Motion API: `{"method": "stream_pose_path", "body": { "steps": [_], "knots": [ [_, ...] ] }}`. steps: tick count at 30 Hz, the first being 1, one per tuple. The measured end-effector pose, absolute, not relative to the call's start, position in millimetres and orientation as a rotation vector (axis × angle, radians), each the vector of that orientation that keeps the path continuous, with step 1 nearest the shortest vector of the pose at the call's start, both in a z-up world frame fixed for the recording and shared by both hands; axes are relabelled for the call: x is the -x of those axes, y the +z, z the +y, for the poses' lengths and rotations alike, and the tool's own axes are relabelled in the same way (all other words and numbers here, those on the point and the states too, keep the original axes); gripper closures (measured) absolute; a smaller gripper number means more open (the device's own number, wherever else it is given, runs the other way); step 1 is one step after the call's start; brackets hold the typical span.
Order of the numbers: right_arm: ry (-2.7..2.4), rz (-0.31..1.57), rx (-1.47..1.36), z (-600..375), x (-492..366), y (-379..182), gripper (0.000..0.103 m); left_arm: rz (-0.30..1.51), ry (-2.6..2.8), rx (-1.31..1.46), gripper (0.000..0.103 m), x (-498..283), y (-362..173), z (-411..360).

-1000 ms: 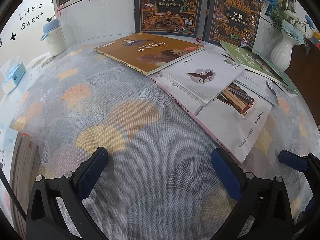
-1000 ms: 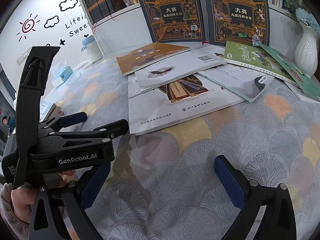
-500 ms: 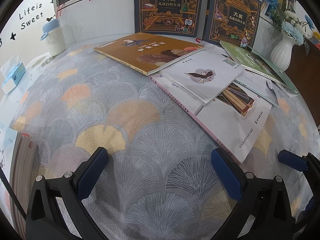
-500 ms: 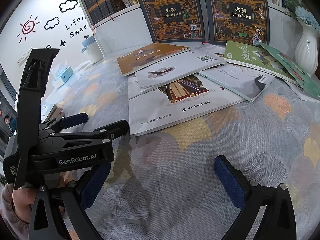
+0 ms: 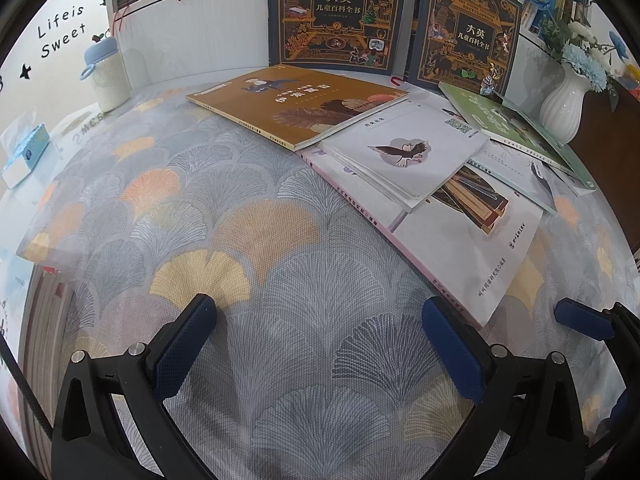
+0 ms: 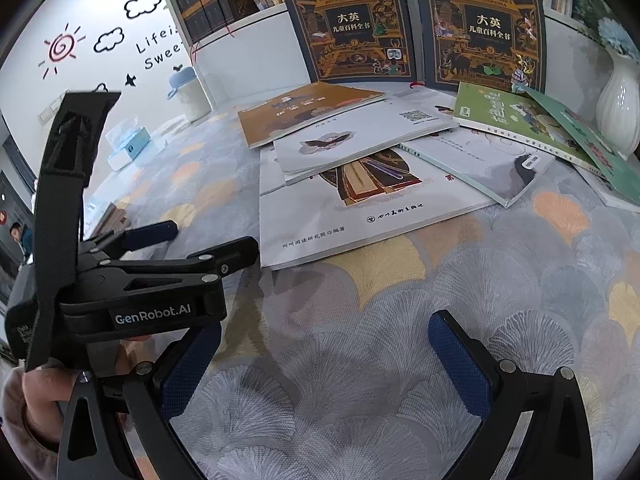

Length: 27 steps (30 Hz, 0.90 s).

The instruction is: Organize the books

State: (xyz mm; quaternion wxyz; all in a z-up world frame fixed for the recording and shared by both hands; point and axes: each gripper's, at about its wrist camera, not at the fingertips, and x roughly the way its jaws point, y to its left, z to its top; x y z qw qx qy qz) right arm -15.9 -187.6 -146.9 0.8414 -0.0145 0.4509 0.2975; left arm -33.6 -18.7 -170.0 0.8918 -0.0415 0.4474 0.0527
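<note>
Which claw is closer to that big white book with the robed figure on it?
Left. The left claw sits open right at the white book's near corner. The right claw, also open, hangs farther back, with bare tablecloth between.

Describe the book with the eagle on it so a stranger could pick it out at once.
Start at the two dark encyclopedias standing against the shelf. On the tablecloth before them lies a scatter of flat books. The eagle book is white, partly under the brown book; it alone shows a flying bird.
</note>
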Motion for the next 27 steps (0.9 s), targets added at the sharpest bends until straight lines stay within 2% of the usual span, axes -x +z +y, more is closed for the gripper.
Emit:
{"method": "stream_pose_path", "body": {
  "steps": [7,27],
  "knots": [
    [0.529,0.941,0.262,-159.1,27.2,-152.1,0.0,0.93,0.112,0.08,0.0,33.5,-169.9,-19.0],
    [0.553,0.954,0.23,-164.7,27.1,-153.1,0.0,0.94,0.084,0.046,0.0,49.7,-169.5,-17.0]
  ]
}}
